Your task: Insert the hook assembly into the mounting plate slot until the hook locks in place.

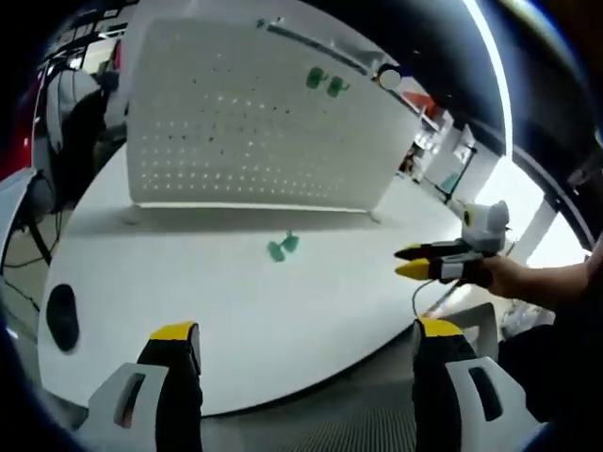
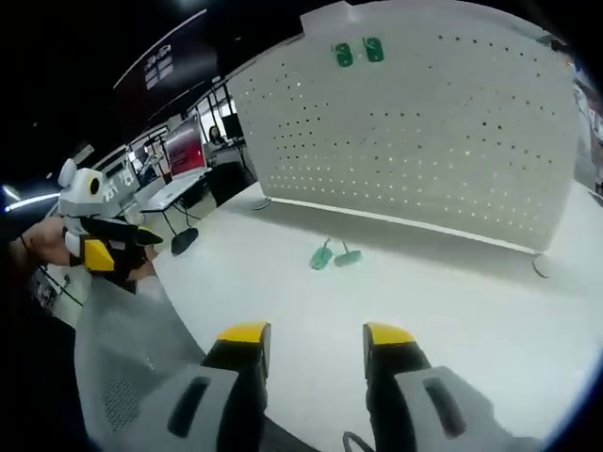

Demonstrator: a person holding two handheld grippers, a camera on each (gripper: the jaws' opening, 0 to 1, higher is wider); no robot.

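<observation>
Board: we see a white perforated mounting plate [image 1: 254, 118] standing upright at the far side of a white table [image 1: 236, 301], two green hooks [image 1: 326, 82] already fixed near its top edge.
Loose hooks: we find two green hook assemblies [image 2: 334, 255] lying on the table in front of the plate, apart from both grippers.
Left gripper [image 1: 306, 334]: we see its yellow-tipped jaws spread wide, holding nothing.
Right gripper [image 2: 316, 336]: we see its jaws parted and empty, hovering at the table's near edge.

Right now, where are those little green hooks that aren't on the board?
The two loose green hooks lie side by side on the white table, in front of the upright pegboard, ahead of both grippers.
</observation>
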